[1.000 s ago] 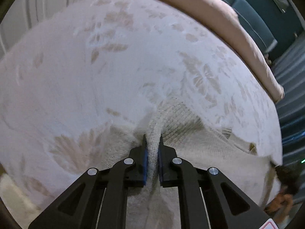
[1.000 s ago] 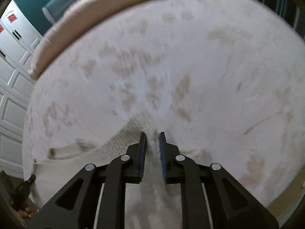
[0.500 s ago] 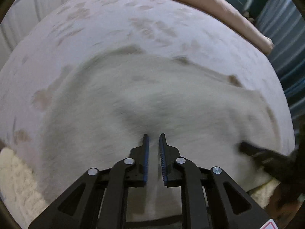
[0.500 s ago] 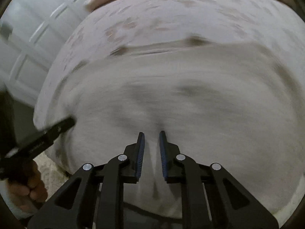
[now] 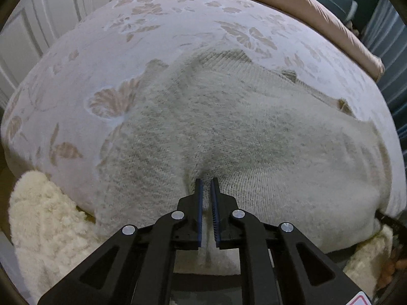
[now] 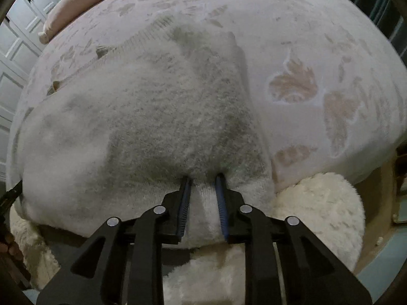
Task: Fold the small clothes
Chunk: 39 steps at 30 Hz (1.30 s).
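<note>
Sweater (image 5: 229, 132) spread on bedspread (image 5: 157, 38), near hem at bed edge, long axis across both tongs | left gripper (image 5: 206, 185) narrow, hem pinched | right gripper (image 6: 203, 180) part open, hem fold between fingers, grip cannot be told | sweater lies ahead of both, equally near.

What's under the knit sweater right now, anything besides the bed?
The knit sweater lies on the floral bedspread, its near hem hanging over the bed edge above a fluffy cream rug. Whatever lies beneath its middle is covered and cannot be seen.
</note>
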Each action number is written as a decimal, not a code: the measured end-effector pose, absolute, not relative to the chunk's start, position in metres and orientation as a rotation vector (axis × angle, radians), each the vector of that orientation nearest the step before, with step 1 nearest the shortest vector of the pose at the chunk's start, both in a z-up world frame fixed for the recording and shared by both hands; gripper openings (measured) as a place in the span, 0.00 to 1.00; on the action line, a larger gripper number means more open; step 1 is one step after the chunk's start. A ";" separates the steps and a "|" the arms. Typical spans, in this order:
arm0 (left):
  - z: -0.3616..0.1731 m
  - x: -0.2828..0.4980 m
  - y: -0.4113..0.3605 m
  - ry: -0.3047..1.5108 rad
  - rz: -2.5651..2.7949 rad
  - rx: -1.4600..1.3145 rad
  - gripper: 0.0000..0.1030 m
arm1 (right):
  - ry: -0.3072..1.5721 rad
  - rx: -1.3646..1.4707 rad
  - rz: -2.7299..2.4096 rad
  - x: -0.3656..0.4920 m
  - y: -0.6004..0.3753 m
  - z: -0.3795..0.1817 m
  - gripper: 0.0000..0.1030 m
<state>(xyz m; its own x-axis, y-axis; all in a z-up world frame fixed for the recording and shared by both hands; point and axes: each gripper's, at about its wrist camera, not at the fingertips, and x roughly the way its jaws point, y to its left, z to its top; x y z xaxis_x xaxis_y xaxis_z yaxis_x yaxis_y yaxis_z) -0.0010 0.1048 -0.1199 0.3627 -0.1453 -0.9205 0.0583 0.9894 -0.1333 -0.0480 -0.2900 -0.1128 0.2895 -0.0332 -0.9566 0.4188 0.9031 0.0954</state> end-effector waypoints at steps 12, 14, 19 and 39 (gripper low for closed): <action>-0.095 -0.015 0.143 1.145 -0.030 -0.199 0.58 | 1.158 0.261 0.036 0.044 -0.150 -0.060 0.23; -0.093 -0.014 0.157 1.135 0.003 -0.225 0.64 | 1.185 0.214 0.052 0.057 -0.133 -0.065 0.25; -0.107 -0.007 0.192 1.174 0.037 -0.360 0.66 | 1.314 0.207 0.056 0.083 -0.111 -0.107 0.27; -0.117 0.018 0.161 1.214 -0.173 -0.453 0.12 | 1.305 0.171 0.078 0.093 -0.107 -0.117 0.31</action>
